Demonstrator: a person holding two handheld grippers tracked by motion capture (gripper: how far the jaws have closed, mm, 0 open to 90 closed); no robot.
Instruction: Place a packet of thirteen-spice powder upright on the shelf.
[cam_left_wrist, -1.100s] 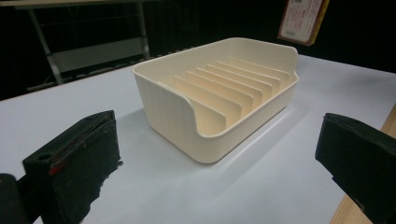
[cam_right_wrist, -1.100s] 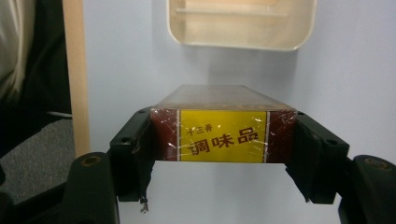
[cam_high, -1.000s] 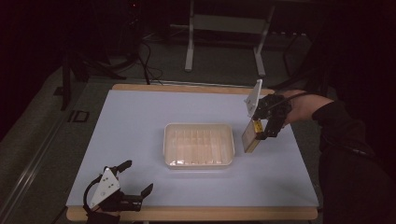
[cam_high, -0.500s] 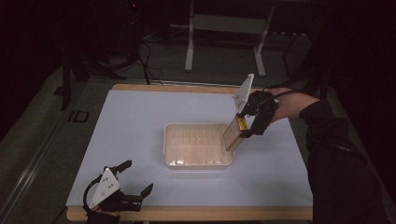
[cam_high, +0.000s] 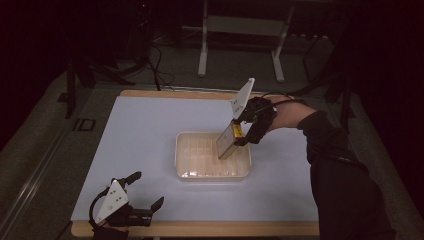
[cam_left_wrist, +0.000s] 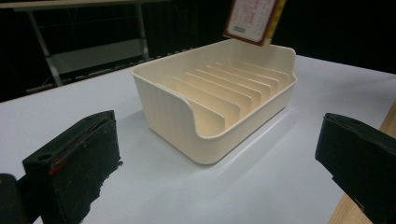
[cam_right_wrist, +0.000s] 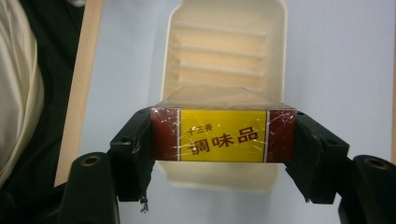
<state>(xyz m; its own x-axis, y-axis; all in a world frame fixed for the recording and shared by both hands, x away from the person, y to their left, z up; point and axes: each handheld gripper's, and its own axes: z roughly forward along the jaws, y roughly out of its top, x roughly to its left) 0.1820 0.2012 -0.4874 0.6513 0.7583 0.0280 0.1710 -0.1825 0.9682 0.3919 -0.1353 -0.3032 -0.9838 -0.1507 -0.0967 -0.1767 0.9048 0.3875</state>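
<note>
A cream plastic rack tray (cam_high: 186, 165) with several upright dividers sits mid-table; it also shows in the left gripper view (cam_left_wrist: 173, 107) and the right gripper view (cam_right_wrist: 275, 42). My right gripper (cam_high: 239, 135) is shut on a flat box (cam_high: 227, 143) with a yellow and dark red end label (cam_right_wrist: 223, 135), held tilted above the tray's right end; its lower corner hangs over the slots (cam_left_wrist: 252, 21). My left gripper (cam_high: 145, 192) rests open at the table's front left corner, its jaws wide apart and facing the tray with nothing between them.
The table (cam_high: 145, 135) has a pale blue-white top with a wooden edge (cam_high: 210, 229). A metal stand (cam_high: 240, 30) and cables lie on the dark floor behind. The person's sleeve (cam_high: 330, 150) reaches in from the right.
My right gripper has carried the box leftward from beside the tray's right edge to above the tray's right end. The left gripper has stayed put.
</note>
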